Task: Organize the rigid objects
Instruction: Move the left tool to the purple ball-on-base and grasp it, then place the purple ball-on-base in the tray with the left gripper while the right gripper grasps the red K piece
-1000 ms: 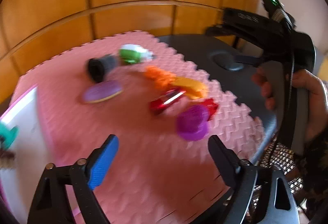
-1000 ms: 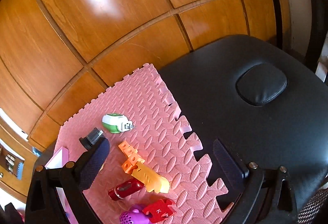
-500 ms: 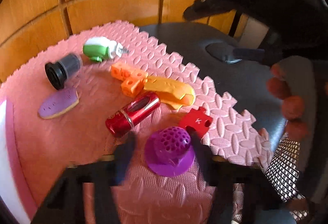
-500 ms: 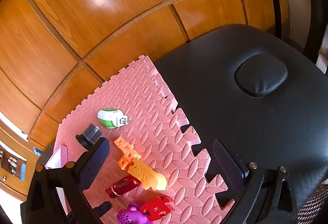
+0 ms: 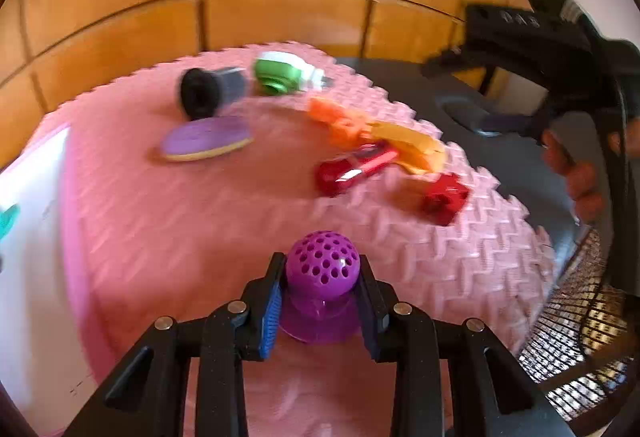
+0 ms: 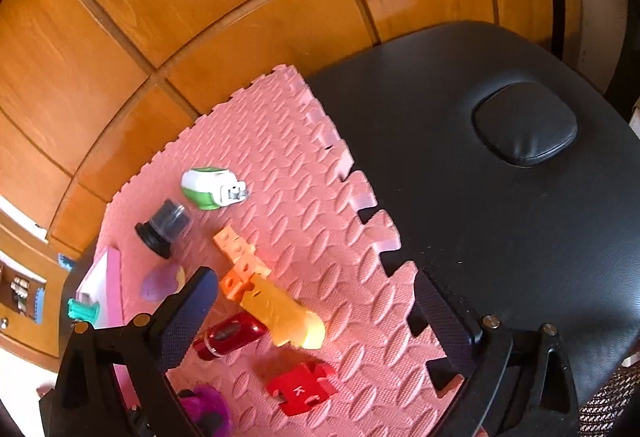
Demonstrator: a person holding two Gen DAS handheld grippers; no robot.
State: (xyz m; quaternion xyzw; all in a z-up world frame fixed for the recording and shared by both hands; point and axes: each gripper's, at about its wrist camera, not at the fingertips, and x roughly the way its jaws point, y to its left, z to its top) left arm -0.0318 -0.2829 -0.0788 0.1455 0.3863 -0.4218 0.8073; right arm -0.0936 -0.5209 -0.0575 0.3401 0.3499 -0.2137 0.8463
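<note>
A purple perforated dome toy [image 5: 322, 269] with a flared base stands on the pink foam mat [image 5: 180, 221]. My left gripper [image 5: 320, 301] is closing on it, both pads pressing its sides. In the right wrist view only an edge of the dome [image 6: 204, 403] shows at the bottom. My right gripper [image 6: 312, 281] hangs open above the mat's right part, with nothing between its fingers. Further along the mat lie a red cylinder [image 5: 352, 169], a red puzzle piece [image 5: 444, 197], a yellow piece [image 5: 412, 145], orange blocks [image 5: 336, 117], a purple oval [image 5: 206, 143], a black cap [image 5: 208, 93] and a green-white plug [image 5: 280, 77].
A white tray with a pink rim [image 5: 32, 237] sits at the mat's left and holds a teal item [image 6: 82, 311]. The mat lies on a black padded table [image 6: 480, 197]. Wooden panels [image 6: 200, 17] rise behind. A hand [image 5: 576, 173] holds the other gripper at the right.
My left gripper moved down and in over the purple dome and went from wide open to shut on it. The right gripper stayed open and barely shifted.
</note>
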